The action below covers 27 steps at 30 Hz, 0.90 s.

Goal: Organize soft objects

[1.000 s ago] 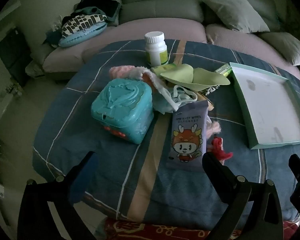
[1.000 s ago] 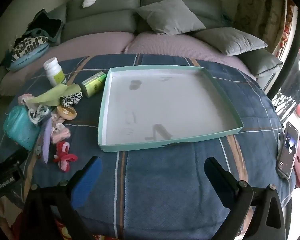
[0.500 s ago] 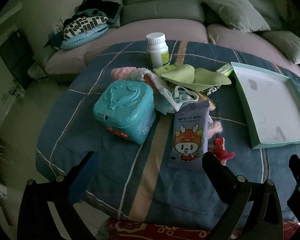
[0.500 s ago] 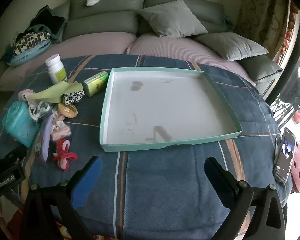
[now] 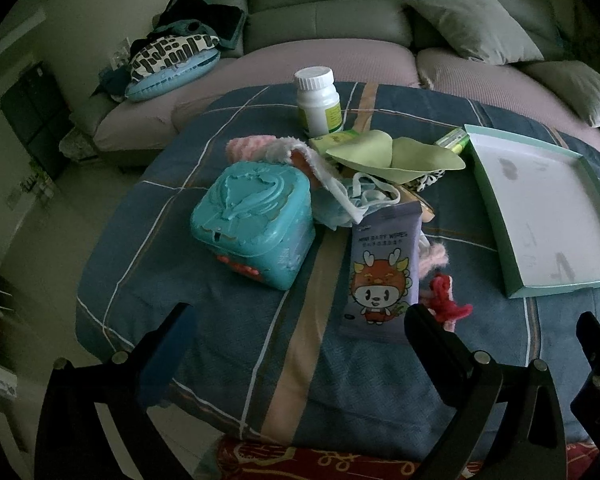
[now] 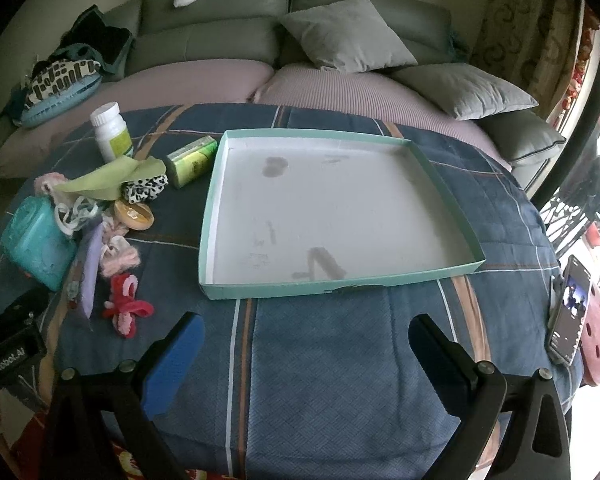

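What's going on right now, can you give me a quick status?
Left gripper and right gripper open, holding nothing. Tray has nothing in it. Soft items pile untouched, mixed with bottle and teal box.

tray right of the clutter pile, bottle behind it, wipes pack at its front

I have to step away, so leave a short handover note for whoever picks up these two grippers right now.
Left gripper: open, empty, hovering short of the pile. Right gripper: open, empty, facing the tray.
Tray: teal rim, white floor, nothing in it.
Soft things all lie left of the tray: red yarn piece, pink fuzzy piece, green cloth, baby wipes pack, tangled by the teal box and white bottle.
Done: nothing sorted yet.
Left: probably move the soft items into the tray, nearest first.
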Available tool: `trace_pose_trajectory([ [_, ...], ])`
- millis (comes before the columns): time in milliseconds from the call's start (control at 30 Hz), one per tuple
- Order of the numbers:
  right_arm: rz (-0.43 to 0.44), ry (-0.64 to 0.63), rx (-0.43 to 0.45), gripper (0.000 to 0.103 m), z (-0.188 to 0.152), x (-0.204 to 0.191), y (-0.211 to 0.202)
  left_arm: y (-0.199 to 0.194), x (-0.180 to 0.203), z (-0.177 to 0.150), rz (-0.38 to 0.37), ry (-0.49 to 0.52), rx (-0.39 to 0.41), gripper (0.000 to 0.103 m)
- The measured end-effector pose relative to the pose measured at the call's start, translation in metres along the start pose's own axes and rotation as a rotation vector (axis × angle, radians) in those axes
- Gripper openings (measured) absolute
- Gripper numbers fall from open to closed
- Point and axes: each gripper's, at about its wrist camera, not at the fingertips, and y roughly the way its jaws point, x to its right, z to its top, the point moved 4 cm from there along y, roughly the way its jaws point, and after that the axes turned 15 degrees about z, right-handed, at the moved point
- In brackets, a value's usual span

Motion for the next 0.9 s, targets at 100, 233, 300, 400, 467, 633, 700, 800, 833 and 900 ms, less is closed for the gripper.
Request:
trace_pose_trajectory([
  [100, -0.001, 0.001, -0.001, 0.103, 0.0, 0.0, 0.0, 0.0, 0.0, 0.0, 0.0, 0.0, 0.0, 0.103],
  [233, -0.002, 0.01, -0.004, 0.103, -0.001, 0.002, 0.001, 0.0, 0.0, 0.0, 0.001, 0.001, 0.001, 0.103],
  [300, 0.001, 0.014, -0.006, 0.103, -0.001, 0.002, 0.001, 0.001, -0.001, 0.0, 0.003, 0.002, 0.001, 0.103],
  [400, 0.018, 0.036, -0.004, 0.103, -0.004, 0.004, 0.003, 0.001, -0.001, 0.0, 0.003, 0.001, 0.002, 0.103],
  [467, 0.044, 0.064, -0.031, 0.103, -0.009, 0.006, 0.009, 0.001, -0.001, 0.0, 0.003, 0.002, 0.002, 0.103],
  [633, 0.071, 0.16, -0.046, 0.103, -0.012, 0.023, 0.012, 0.001, -0.002, 0.0, 0.005, 0.003, 0.002, 0.103],
  [700, 0.073, 0.171, -0.041, 0.103, -0.012, 0.025, 0.011, 0.0, -0.002, 0.0, 0.008, 0.004, 0.004, 0.103],
  [800, 0.066, 0.156, -0.045, 0.103, -0.012, 0.022, 0.012, 0.0, -0.002, 0.0, 0.007, 0.003, 0.003, 0.103],
  [833, 0.064, 0.152, -0.046, 0.103, -0.011, 0.021, 0.012, 0.0, -0.002, 0.0, 0.007, 0.003, 0.003, 0.103],
  [900, 0.064, 0.149, -0.043, 0.103, -0.01, 0.021, 0.012, 0.0, -0.002, 0.0, 0.007, 0.003, 0.003, 0.103],
])
